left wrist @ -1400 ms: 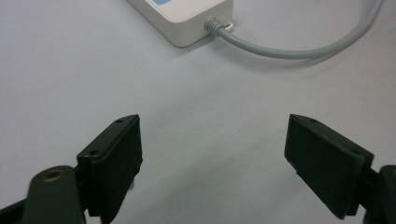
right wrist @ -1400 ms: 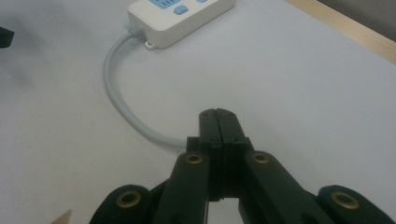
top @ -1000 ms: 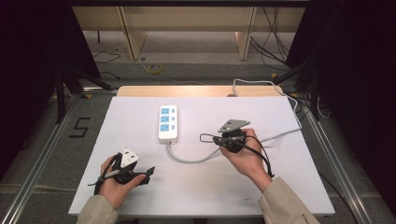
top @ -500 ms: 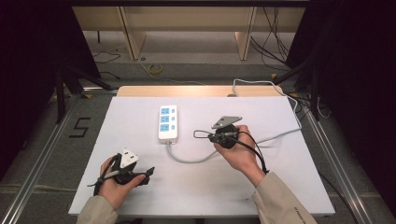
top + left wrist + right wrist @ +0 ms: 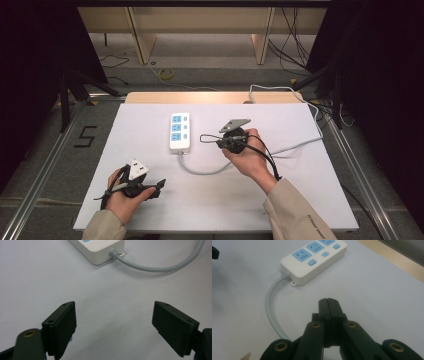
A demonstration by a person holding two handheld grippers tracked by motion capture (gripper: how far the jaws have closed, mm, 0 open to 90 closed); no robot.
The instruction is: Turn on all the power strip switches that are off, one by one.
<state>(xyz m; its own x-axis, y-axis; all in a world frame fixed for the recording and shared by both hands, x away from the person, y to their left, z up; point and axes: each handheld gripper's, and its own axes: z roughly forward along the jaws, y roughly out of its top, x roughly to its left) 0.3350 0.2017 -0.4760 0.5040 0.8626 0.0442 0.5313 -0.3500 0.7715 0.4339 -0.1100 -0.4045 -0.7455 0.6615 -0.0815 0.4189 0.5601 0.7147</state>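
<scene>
White desk [image 5: 300, 200] carries a power strip [image 5: 179, 131], with the right tongs [image 5: 328, 305] pressed together empty beside it and the left tongs [image 5: 113, 325] spread wide, empty.

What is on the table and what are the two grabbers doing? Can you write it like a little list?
table: white table
main thing: white power strip with blue sockets, lying flat
its cord: grey cable, curving across the table
left gripper: jaws wide apart, nothing between them
right gripper: jaws pressed together, empty, pointing toward the power strip
touching: neither gripper touches the strip
</scene>
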